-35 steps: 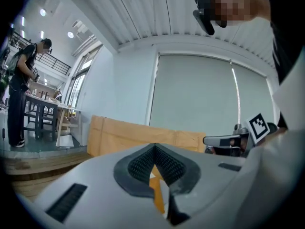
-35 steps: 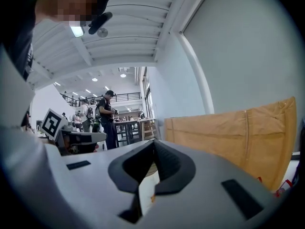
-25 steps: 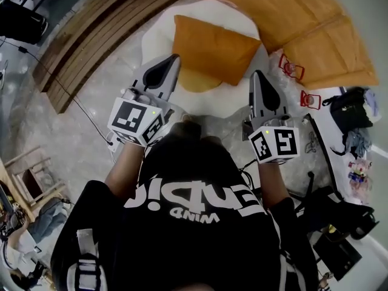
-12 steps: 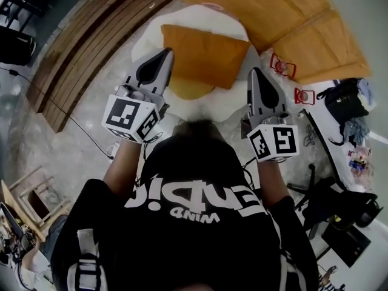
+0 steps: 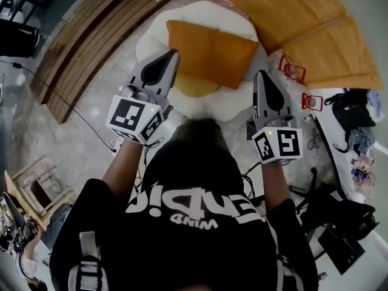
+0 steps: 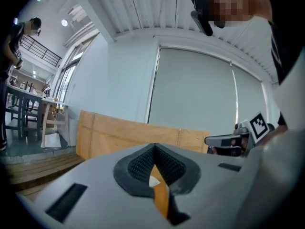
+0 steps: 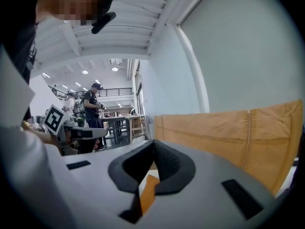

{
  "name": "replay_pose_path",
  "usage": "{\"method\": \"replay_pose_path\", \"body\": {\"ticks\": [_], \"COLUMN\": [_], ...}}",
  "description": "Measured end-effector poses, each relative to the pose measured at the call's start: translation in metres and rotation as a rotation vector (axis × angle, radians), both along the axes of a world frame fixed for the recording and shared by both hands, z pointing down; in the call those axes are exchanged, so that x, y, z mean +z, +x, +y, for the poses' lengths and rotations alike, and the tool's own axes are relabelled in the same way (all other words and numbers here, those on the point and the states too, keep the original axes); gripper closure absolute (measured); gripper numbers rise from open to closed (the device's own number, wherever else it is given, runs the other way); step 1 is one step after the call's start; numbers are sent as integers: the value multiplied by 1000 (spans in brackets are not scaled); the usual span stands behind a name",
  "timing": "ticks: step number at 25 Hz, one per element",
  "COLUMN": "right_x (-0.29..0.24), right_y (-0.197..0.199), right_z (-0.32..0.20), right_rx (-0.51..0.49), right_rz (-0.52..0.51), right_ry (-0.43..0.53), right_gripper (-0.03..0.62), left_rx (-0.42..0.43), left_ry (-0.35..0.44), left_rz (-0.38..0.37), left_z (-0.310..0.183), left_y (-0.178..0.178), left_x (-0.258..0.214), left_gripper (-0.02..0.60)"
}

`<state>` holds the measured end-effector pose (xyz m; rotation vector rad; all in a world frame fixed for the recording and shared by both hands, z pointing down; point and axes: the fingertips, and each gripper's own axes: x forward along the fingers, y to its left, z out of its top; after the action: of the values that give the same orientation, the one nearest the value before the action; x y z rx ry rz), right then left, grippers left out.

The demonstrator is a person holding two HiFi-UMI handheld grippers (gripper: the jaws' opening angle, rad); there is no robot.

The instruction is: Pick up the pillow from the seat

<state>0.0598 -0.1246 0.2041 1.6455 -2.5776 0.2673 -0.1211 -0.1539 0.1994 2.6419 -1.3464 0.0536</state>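
Observation:
An orange pillow (image 5: pixel 209 53) lies on the round white seat (image 5: pixel 153 36). My left gripper (image 5: pixel 174 56) hangs shut and empty at the pillow's near left corner. Just off the pillow's right end, my right gripper (image 5: pixel 261 75) is shut on nothing. In the left gripper view the jaws (image 6: pixel 155 148) are closed, and the pillow (image 6: pixel 161 197) shows only as an orange sliver below them. The right gripper view gives the same picture: shut jaws (image 7: pixel 153 144) with a strip of the pillow (image 7: pixel 148 192) beneath. From above I cannot tell whether either tip touches the pillow.
Wooden planks (image 5: pixel 91 35) lie on the floor left of the seat. Cardboard sheets (image 5: pixel 303 17) stand behind it and to the right. Two small red lanterns (image 5: pixel 291 69) and bags (image 5: pixel 354 111) sit at the right. People (image 7: pixel 93 111) stand far off by tables.
The person and both grippers have shifted a little across the floor by the seat. Both jaws stay shut and the pillow lies as before.

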Motion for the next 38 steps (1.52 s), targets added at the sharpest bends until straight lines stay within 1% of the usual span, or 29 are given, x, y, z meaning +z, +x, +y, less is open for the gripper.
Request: {"method": "replay_pose_path", "body": {"ticks": [3,7,12,14,17,20,25,27,31,35,36,38], "right_x": [21,58,111,133,167,201,236,241,249,271,279,301], "right_y": [3,8,2,-1,-6,-11,-10,-9,-4,0,2,8], "right_z": [-8,-18,-26,-29,-25,-14,-10,-19,-47,-79,-88,-105], "right_rx": [-9,-12,-28,-32,-33,-44,-45,-38,-36,-44,-48,-50], "right_rz": [0,-1,-1,-5,-18,-27,-28,-24,-13,11,21,42], "right_ry": [-34,-85,-147,-169,-211,-258,-309,-308,-292,-291,-297,-319], "right_gripper": [572,572,572,572,572,572,572,572,572,572,572,572], "left_rx": [1,-9,29,23,-4,-12,-10,0,26,-4,-6,0], "left_ry": [-32,-96,-172,-189,-190,-237,-279,-292,-323,-267,-277,-327], "left_rz": [-10,-35,-73,-70,-81,-90,-87,-95,-139,-130,-124,-117], "left_z": [-8,-18,-22,-27,-31,-26,-24,-30,-48,-87,-95,-110], "left_y": [4,9,13,13,12,12,16,15,14,7,7,10], "left_x": [19,48,112,135,166,204,237,246,266,287,295,315], "left_gripper": [574,574,574,574,574,574,574,574,574,574,574,574]}}
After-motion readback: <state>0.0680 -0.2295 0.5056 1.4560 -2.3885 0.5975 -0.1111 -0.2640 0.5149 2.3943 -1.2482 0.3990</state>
